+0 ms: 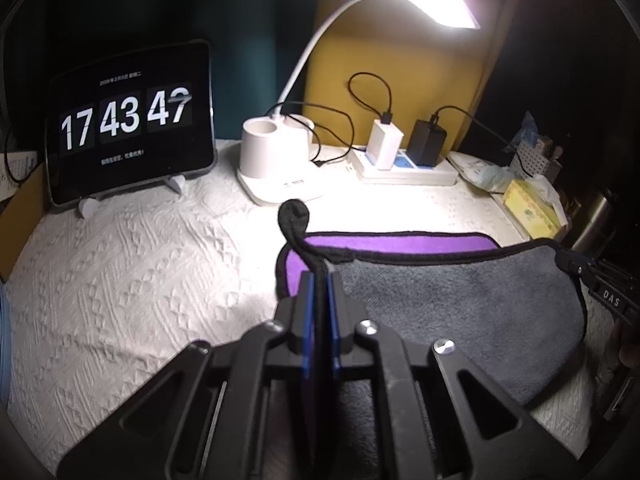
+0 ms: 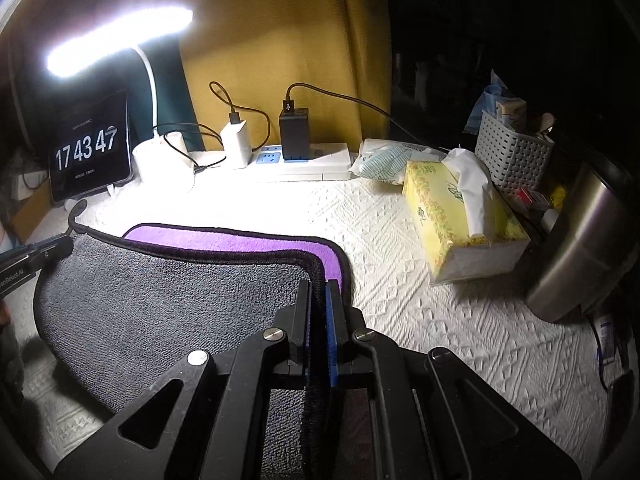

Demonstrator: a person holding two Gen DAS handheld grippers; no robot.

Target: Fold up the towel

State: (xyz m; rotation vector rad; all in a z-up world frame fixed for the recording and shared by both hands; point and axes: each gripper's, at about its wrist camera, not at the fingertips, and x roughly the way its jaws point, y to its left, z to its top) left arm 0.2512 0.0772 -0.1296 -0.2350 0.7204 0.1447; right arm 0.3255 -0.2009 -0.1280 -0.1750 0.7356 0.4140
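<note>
A towel, grey [image 1: 460,312] on one face and purple [image 1: 396,244] on the other, with black trim, lies on the white textured cloth. Its near part is turned over, grey side up, above a purple strip at the far edge. My left gripper [image 1: 320,276] is shut on the towel's left corner, where a black hanging loop [image 1: 294,214] sticks up. My right gripper [image 2: 318,284] is shut on the towel's right corner [image 2: 316,268]. The grey face [image 2: 160,304] and purple strip [image 2: 240,242] show in the right wrist view. Each gripper appears in the other's view, the right one [image 1: 580,270] and the left one [image 2: 48,254].
A tablet clock [image 1: 128,124] stands far left. A white lamp base [image 1: 276,156] and a power strip with chargers [image 1: 404,164] line the back. A yellow tissue box [image 2: 460,220], white basket [image 2: 512,152] and steel container [image 2: 584,240] stand at the right.
</note>
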